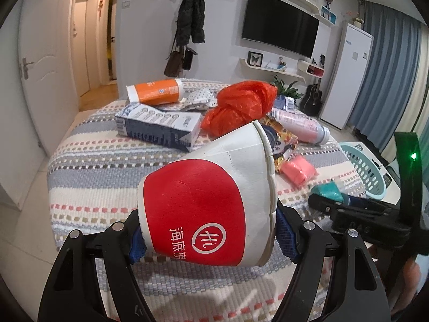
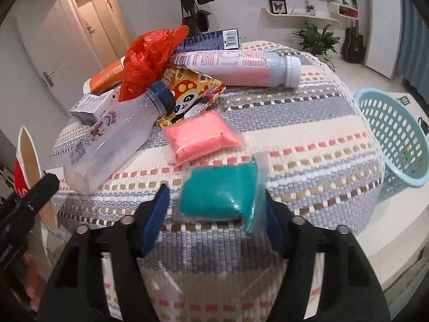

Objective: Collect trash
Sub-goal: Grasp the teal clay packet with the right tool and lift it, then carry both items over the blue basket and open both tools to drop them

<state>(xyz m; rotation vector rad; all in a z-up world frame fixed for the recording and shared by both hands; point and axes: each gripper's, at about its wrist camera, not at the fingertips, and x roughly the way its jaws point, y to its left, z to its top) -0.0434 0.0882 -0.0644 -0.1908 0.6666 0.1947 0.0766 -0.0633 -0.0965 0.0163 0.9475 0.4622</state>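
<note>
My left gripper [image 1: 207,237] is shut on a red and white paper cup [image 1: 206,196], held on its side above the table. My right gripper [image 2: 217,214] is open, its blue pads on either side of a teal packet [image 2: 219,190] lying on the striped tablecloth [image 2: 308,134]; whether the pads touch it I cannot tell. The right gripper also shows in the left wrist view [image 1: 348,209] at the right. A light blue basket [image 2: 396,136] stands to the right of the table and also shows in the left wrist view [image 1: 362,166].
On the table lie a pink packet [image 2: 201,139], a clear bottle with a blue cap [image 2: 112,145], a panda snack bag [image 2: 190,94], a red plastic bag [image 2: 150,56], a pink bottle [image 2: 241,67], an orange tube [image 1: 155,91] and a carton [image 1: 158,124].
</note>
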